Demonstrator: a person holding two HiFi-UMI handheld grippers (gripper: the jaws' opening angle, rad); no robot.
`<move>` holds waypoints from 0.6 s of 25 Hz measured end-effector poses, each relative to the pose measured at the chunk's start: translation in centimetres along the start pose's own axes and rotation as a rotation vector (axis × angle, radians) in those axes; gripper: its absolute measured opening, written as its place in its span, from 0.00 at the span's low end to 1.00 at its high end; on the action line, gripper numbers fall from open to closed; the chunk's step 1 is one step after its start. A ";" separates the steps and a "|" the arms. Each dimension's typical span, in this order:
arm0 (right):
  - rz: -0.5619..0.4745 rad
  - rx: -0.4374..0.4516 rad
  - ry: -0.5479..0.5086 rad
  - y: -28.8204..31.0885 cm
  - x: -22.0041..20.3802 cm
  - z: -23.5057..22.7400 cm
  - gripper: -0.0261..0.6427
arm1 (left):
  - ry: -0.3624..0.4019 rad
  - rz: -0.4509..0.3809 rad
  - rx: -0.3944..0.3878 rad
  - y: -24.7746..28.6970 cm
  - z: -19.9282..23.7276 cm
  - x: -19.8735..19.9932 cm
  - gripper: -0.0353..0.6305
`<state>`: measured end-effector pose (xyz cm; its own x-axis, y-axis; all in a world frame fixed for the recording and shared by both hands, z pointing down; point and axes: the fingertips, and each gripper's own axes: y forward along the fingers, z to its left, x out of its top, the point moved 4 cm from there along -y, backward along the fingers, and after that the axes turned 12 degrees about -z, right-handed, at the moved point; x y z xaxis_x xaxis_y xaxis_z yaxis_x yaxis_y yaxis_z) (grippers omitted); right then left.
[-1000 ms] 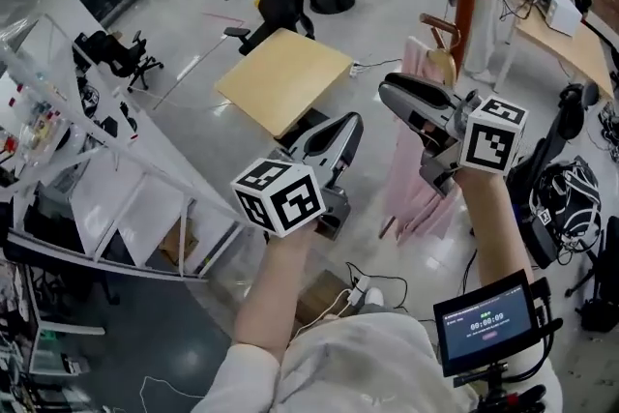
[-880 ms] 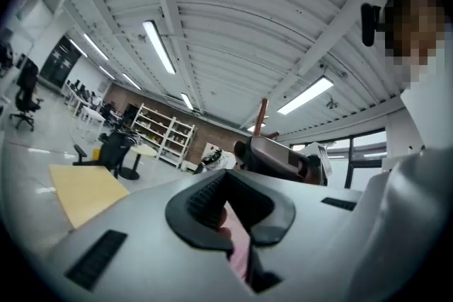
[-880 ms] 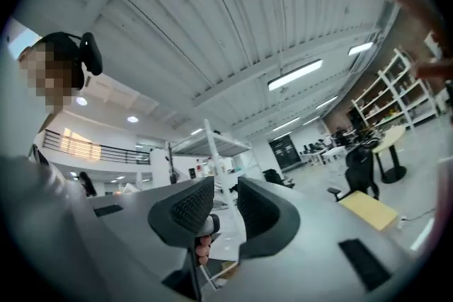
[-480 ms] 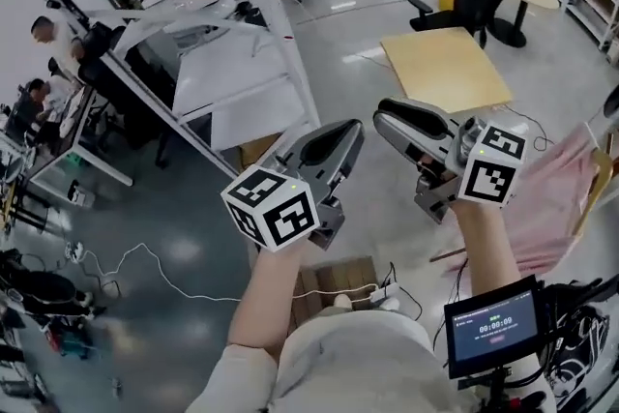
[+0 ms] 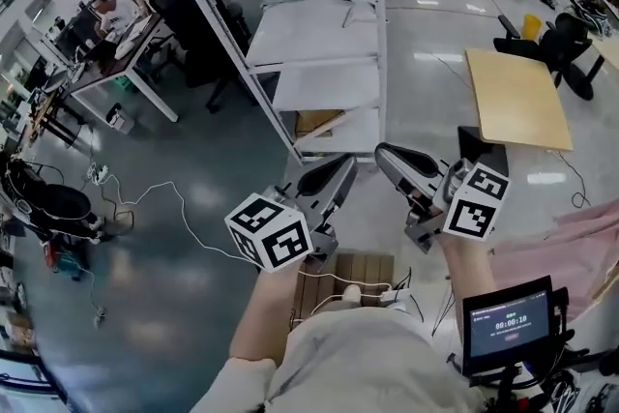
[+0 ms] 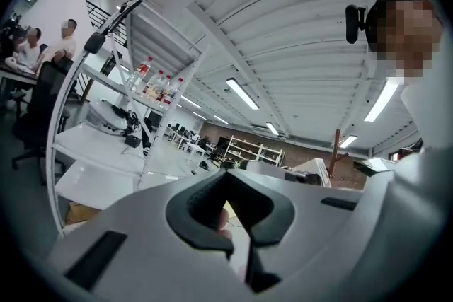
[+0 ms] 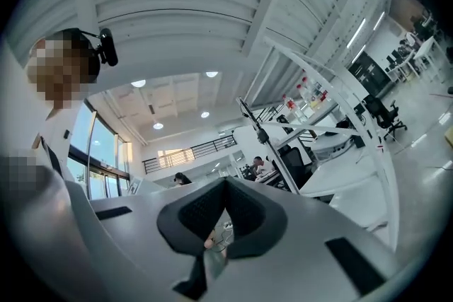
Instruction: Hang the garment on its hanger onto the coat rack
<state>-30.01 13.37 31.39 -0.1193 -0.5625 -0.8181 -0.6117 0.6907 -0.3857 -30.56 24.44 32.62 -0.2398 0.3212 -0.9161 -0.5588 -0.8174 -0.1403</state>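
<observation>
The pink garment shows only as a strip at the head view's right edge, low down and well right of both grippers. A red-brown pole stands far off in the left gripper view; I cannot tell whether it is the coat rack. My left gripper is held up in front of the body, jaws together with nothing between them. My right gripper is beside it, also shut and empty. Neither touches the garment, and no hanger is in view.
A white metal shelving frame stands ahead. A light wood table and black office chairs are at the right. Cables trail over the grey floor, and people sit at desks far left. A small screen hangs by my right forearm.
The head view has swung left: the coat rack has left it and the pink garment has slid to the right edge. Both grippers stay side by side in front of the body.
</observation>
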 end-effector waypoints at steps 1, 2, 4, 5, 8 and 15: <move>0.008 -0.006 0.005 0.2 -0.8 -0.1 0.06 | -0.009 0.005 0.011 -0.6 0.5 -0.4 0.06; 0.012 -0.014 0.012 0.3 -1.4 -0.1 0.06 | -0.019 0.008 0.019 -1.2 0.9 -0.8 0.06; 0.004 -0.029 0.034 0.2 -2.1 -0.1 0.06 | -0.050 0.004 0.034 -2.2 1.3 -1.6 0.06; -0.001 -0.036 0.042 0.1 -2.3 -0.1 0.06 | -0.071 -0.003 0.040 -2.5 1.5 -1.9 0.06; 0.003 -0.054 0.043 0.2 -2.8 -0.6 0.06 | -0.123 -0.021 0.050 -2.9 2.6 -2.3 0.06; 0.014 -0.067 0.040 1.1 -3.5 -1.9 0.06 | -0.128 -0.016 0.043 -1.8 4.3 -2.2 0.06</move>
<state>-31.76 15.27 34.59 -0.1589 -0.5717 -0.8049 -0.6607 0.6674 -0.3436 -32.44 27.27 36.50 -0.3284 0.3944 -0.8583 -0.5960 -0.7915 -0.1357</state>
